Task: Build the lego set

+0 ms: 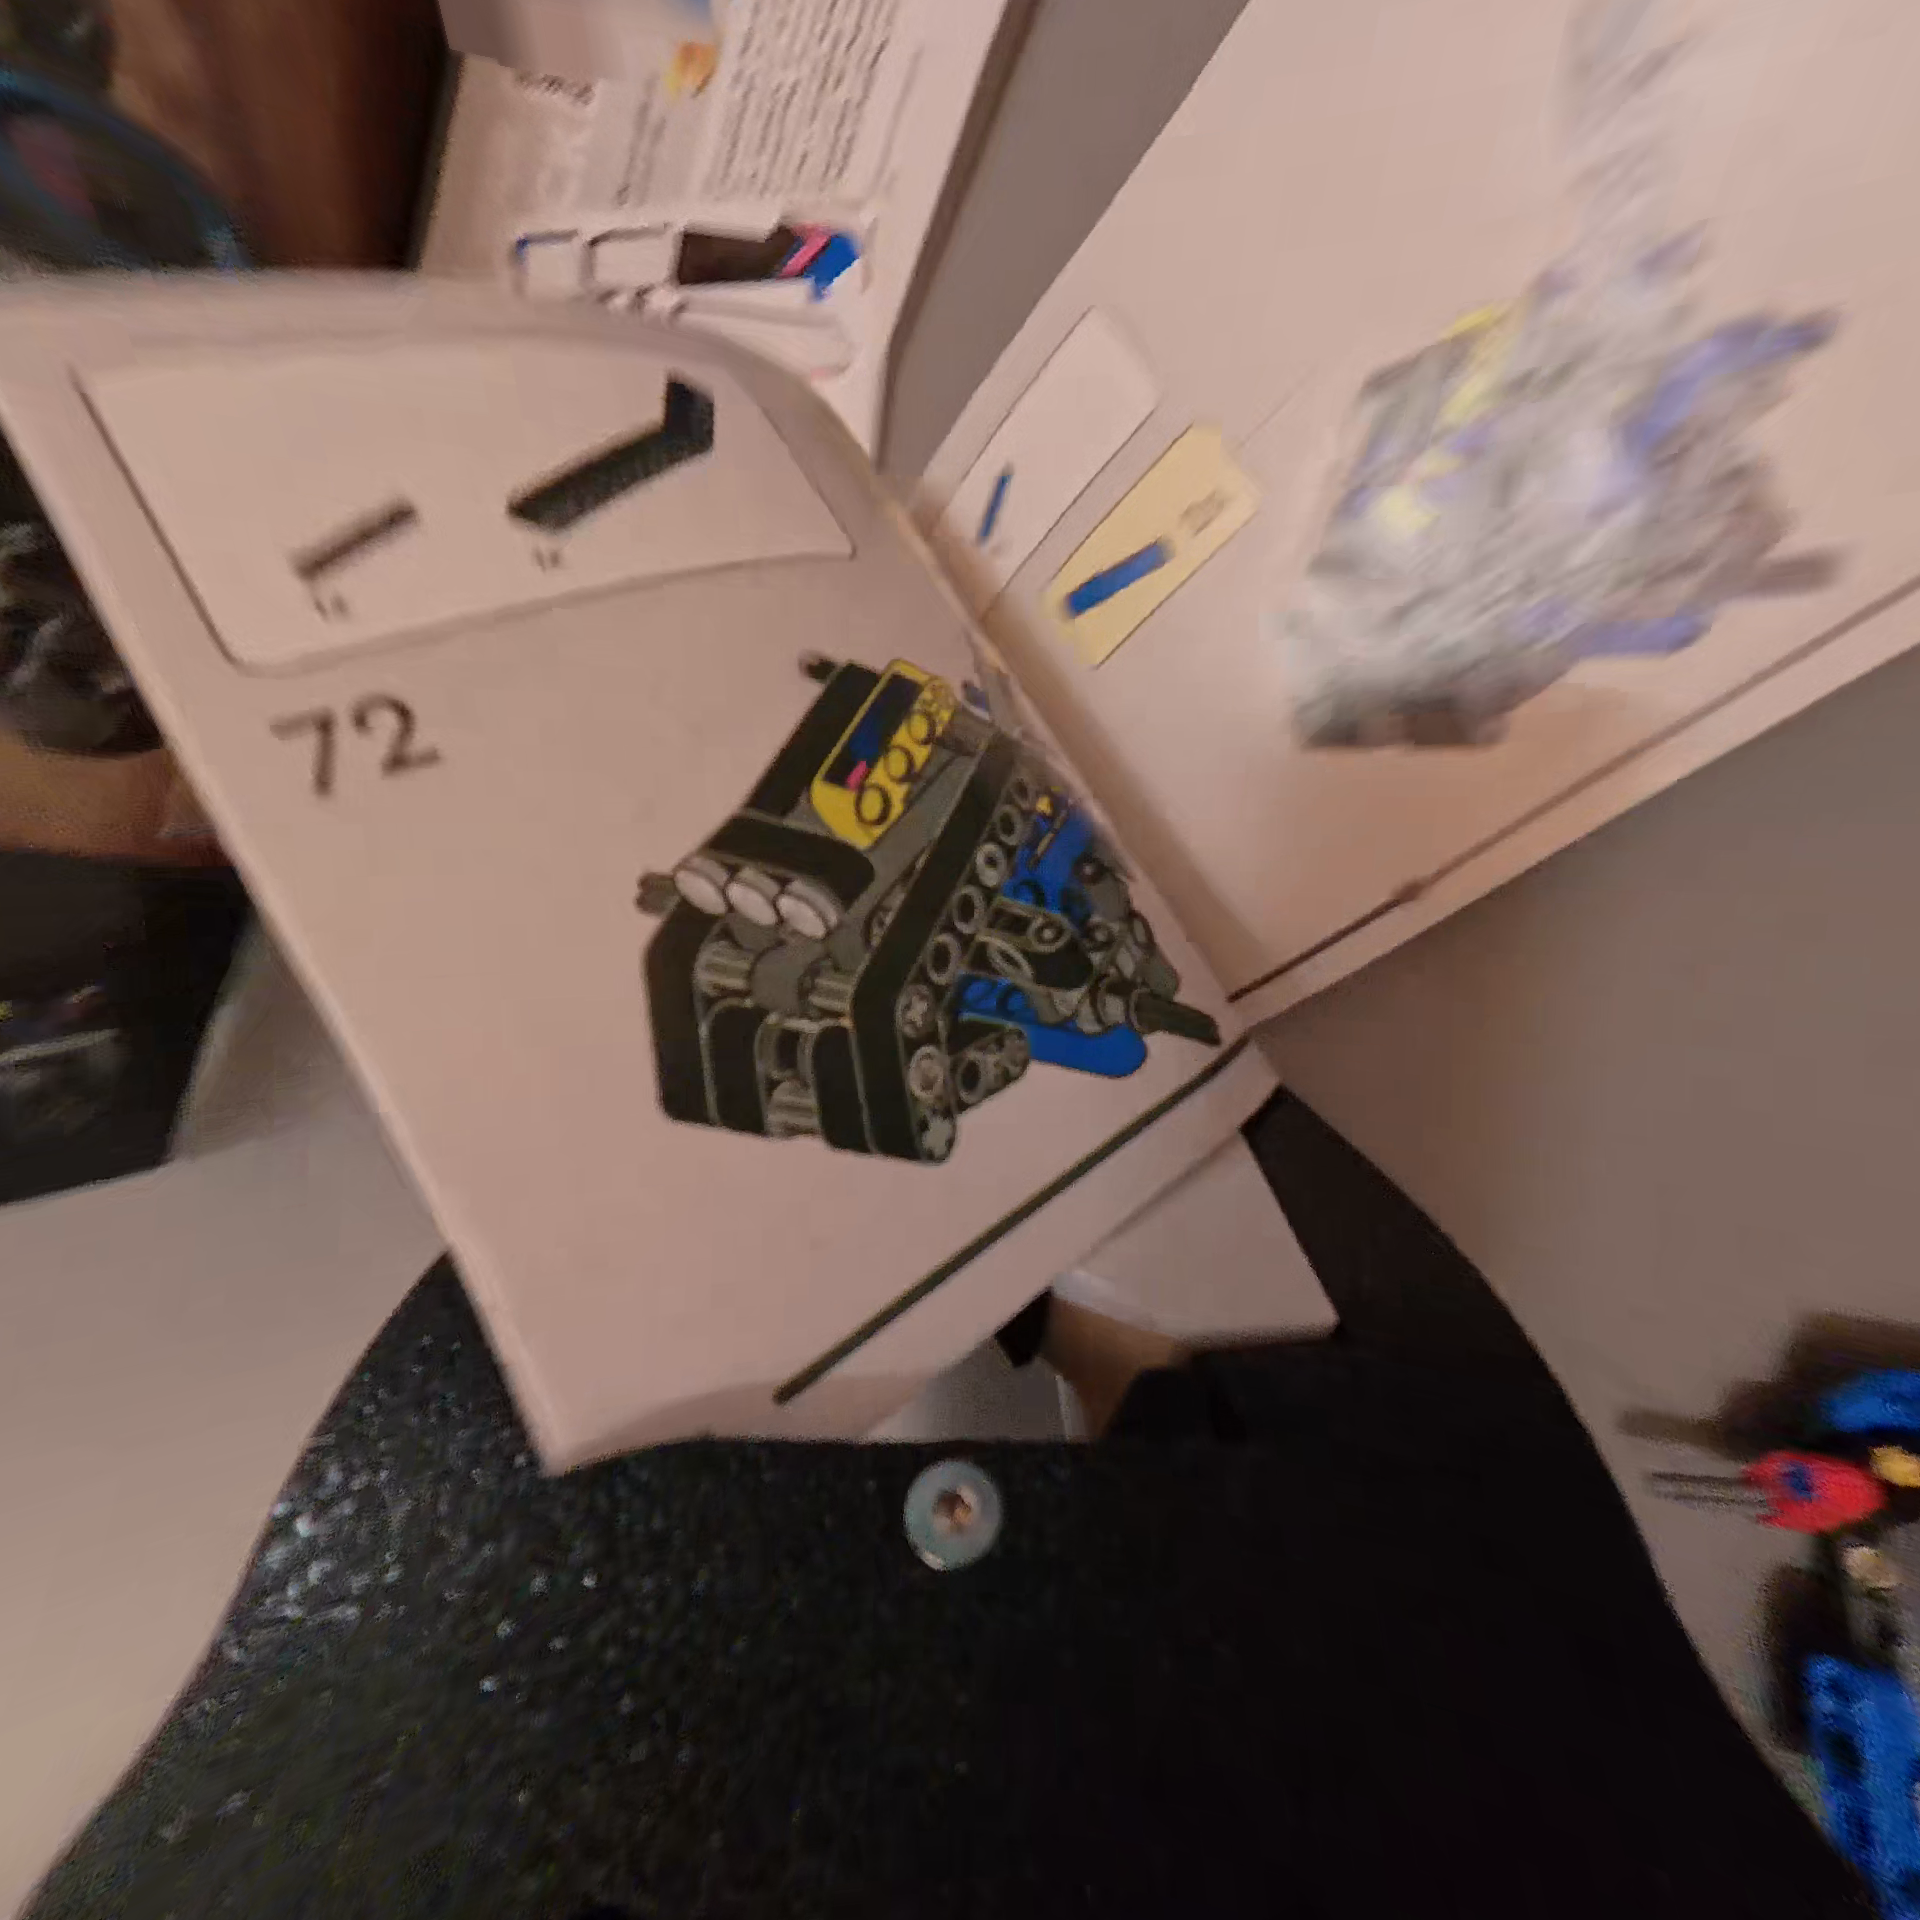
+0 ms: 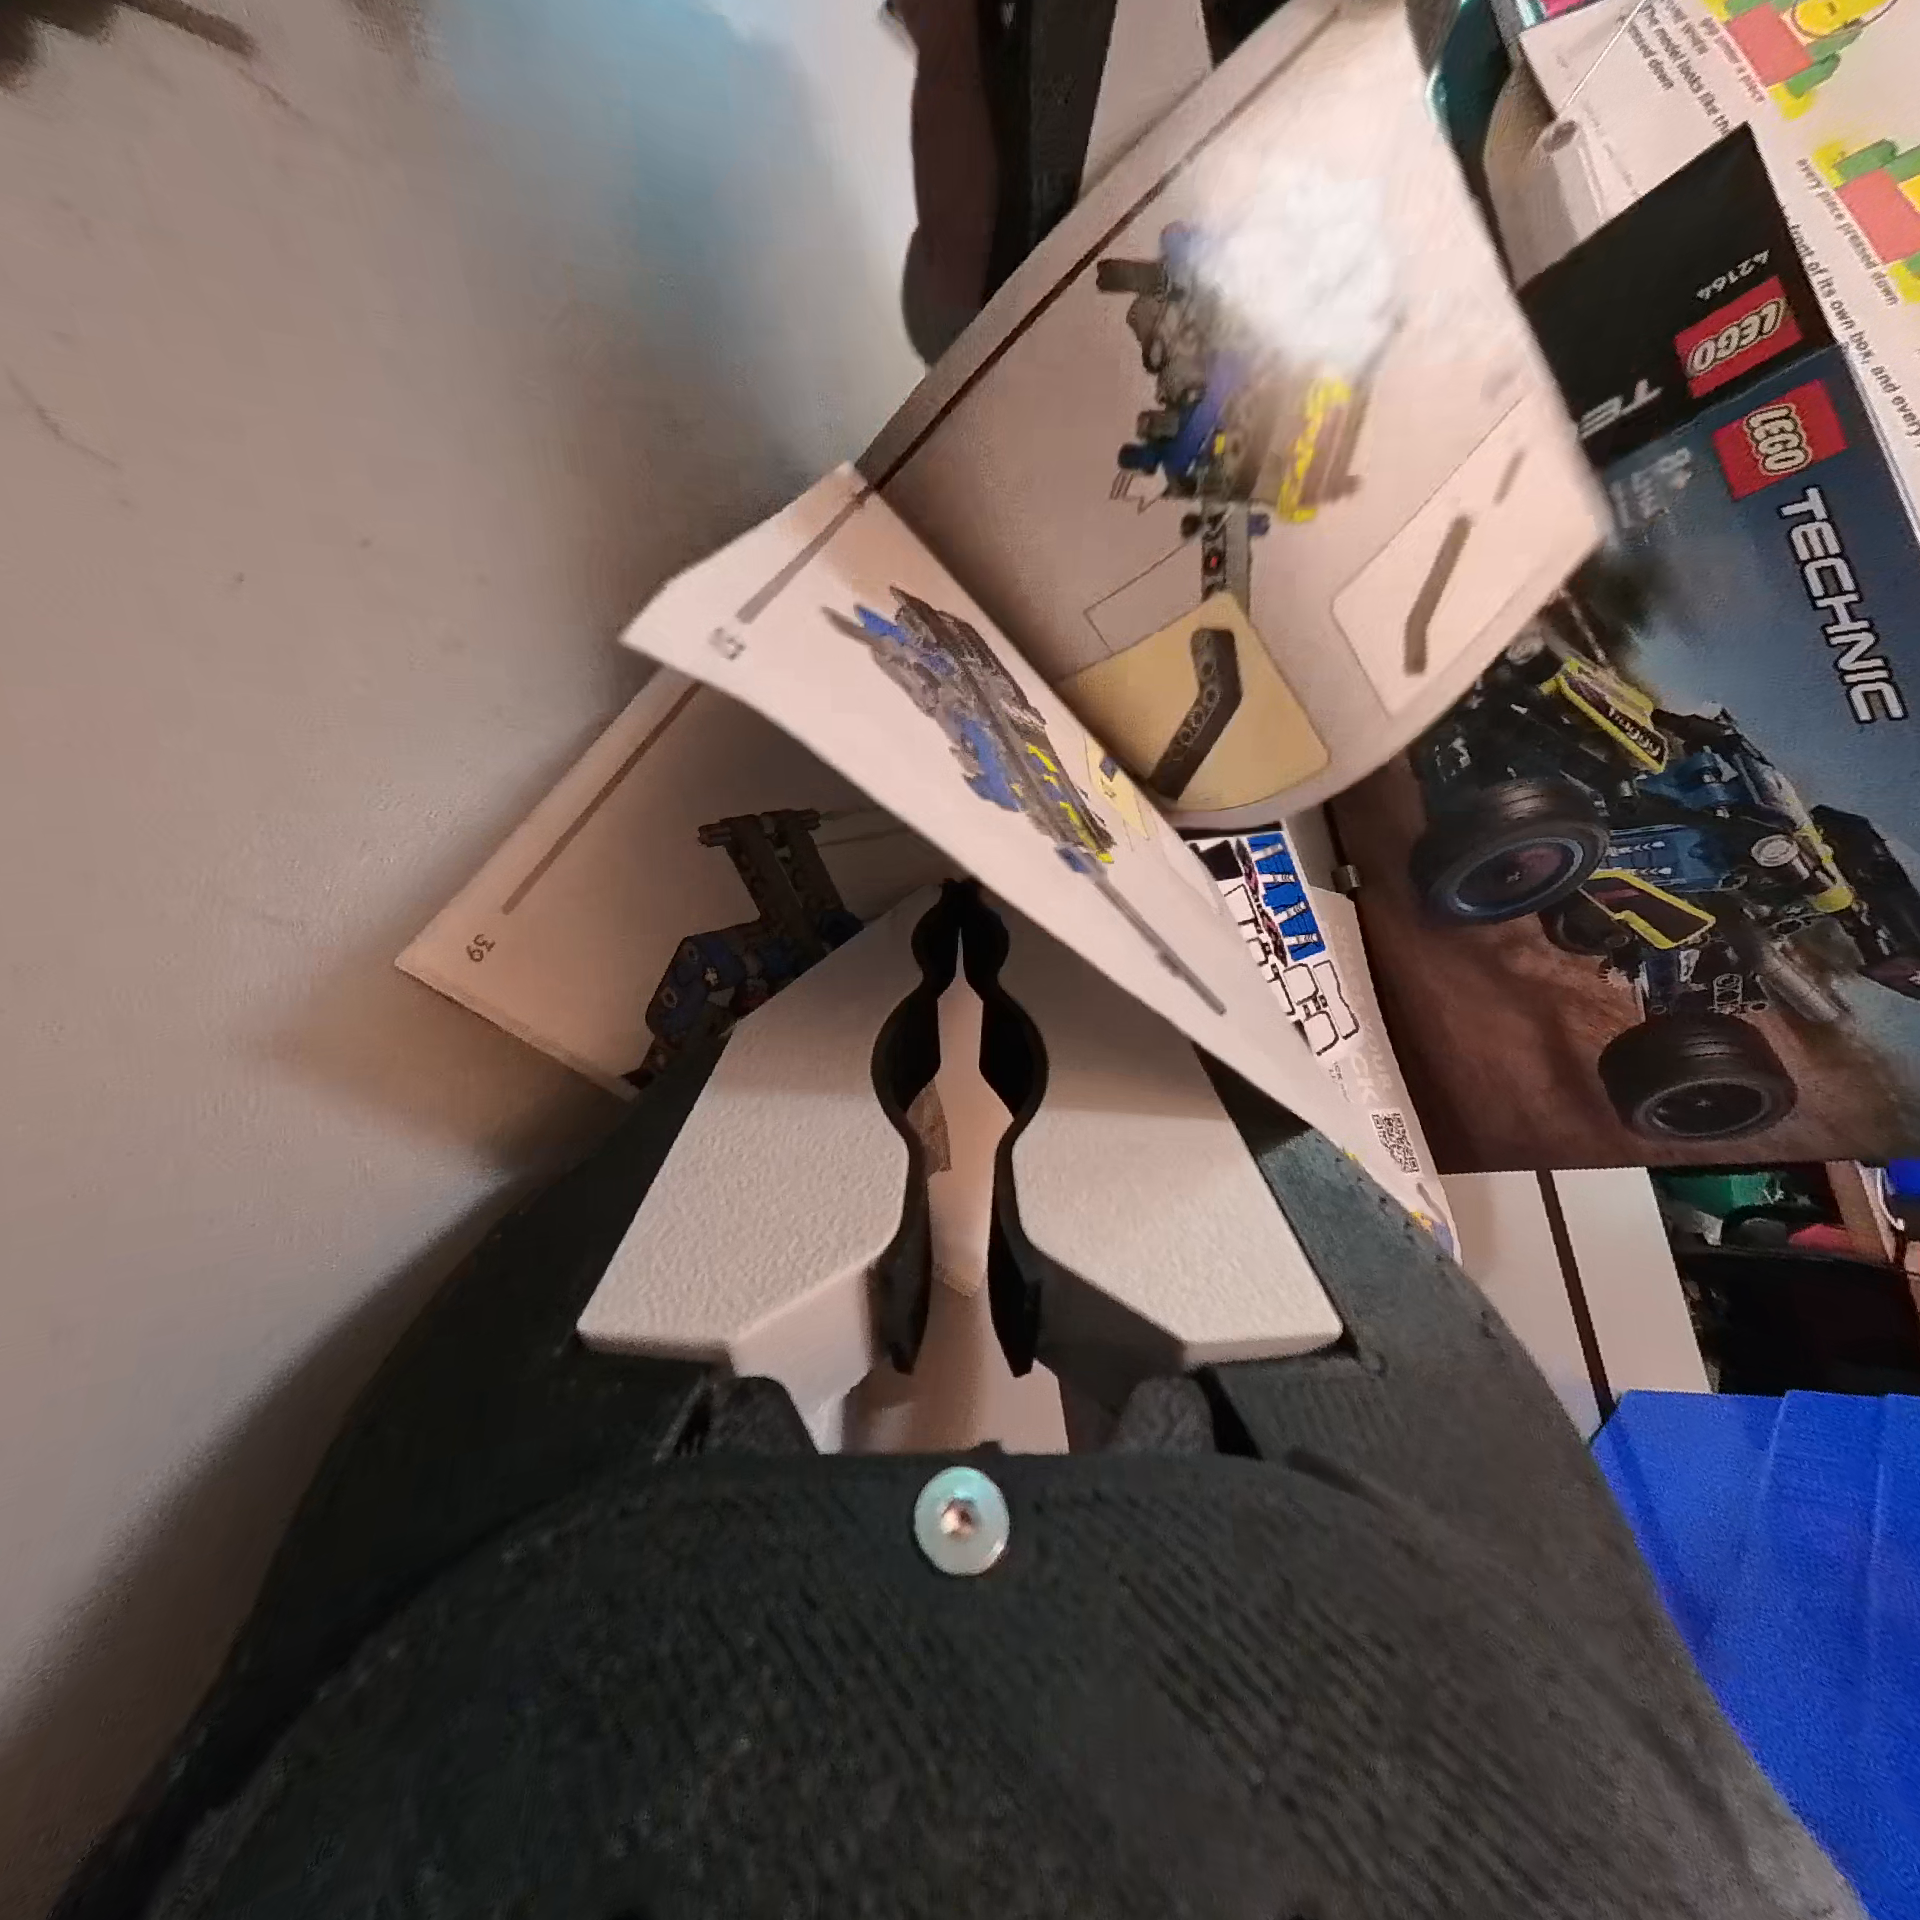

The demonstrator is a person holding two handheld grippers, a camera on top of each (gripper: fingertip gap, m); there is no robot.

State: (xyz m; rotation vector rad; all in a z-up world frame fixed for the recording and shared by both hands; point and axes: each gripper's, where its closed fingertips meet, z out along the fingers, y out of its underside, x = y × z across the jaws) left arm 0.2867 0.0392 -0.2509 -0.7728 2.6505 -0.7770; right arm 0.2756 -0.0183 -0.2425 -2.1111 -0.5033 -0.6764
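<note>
An open instruction booklet (image 1: 644,935) is being shown in mid-air, its pages fanned out and partly blurred; printed drawings of a black, grey, blue and yellow brick assembly are being displayed on them. In the left wrist view the nearest page is lying over the left gripper (image 1: 1039,1340), so its fingers are being hidden and any grasp cannot be told. In the right wrist view the right gripper (image 2: 961,914) is being held under a raised page (image 2: 935,748), its black fingertips (image 2: 940,935) clenched together with nothing visibly between them. A toy-car box (image 2: 1662,883) is being seen beside the booklet, a sticker sheet (image 2: 1288,935) between them. A small blue-and-red brick model (image 1: 1829,1507) is lying on the pale table (image 2: 208,727).
</note>
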